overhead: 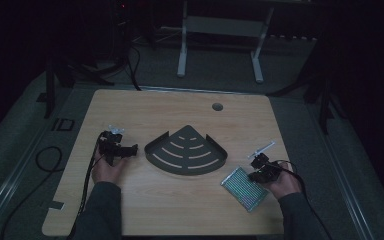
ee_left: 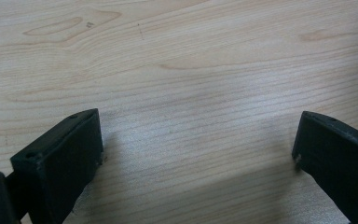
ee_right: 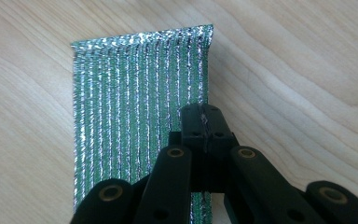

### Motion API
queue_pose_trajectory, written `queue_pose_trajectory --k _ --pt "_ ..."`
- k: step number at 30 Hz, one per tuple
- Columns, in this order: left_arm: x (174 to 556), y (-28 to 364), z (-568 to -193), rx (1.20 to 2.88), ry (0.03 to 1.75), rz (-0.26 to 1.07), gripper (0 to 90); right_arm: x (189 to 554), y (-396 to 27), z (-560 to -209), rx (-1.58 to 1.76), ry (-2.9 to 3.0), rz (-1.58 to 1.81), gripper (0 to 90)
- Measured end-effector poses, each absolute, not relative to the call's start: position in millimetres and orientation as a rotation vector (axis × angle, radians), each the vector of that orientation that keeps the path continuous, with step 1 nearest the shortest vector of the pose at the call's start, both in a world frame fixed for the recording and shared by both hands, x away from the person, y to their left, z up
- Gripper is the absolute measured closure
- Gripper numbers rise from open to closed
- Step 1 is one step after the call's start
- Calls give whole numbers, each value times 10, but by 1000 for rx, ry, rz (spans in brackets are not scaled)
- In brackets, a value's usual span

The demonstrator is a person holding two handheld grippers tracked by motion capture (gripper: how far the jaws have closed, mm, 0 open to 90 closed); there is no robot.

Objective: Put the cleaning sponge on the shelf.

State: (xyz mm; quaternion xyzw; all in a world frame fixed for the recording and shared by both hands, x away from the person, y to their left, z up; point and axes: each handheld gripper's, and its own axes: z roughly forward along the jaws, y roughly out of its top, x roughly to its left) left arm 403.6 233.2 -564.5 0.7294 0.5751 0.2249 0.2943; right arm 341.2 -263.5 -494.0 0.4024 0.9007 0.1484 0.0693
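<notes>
One glittery green pad (ee_right: 140, 102), pinched.

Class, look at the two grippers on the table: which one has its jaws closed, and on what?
The right gripper: its jaws are pinched together on the edge of the shiny green-silver ribbed pouch. The left gripper differs: its jaws stand wide apart over bare wooden table.

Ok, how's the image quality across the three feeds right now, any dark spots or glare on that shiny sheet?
High view: dim overall, the room beyond the table nearly black. Left gripper view: bright and even, with soft shadow between the open left gripper jaws. Right gripper view: well lit, the foil sheet sparkling with glare along its ridges, the closed right gripper sharp.
</notes>
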Motion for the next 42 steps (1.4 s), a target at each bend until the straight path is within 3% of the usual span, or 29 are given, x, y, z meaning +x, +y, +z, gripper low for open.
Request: queue_pose_trajectory --k 42 --pt "4036 2332 -5644 1943 1531 598 21 3586 -2579 -4215 1148 2602 537 898"
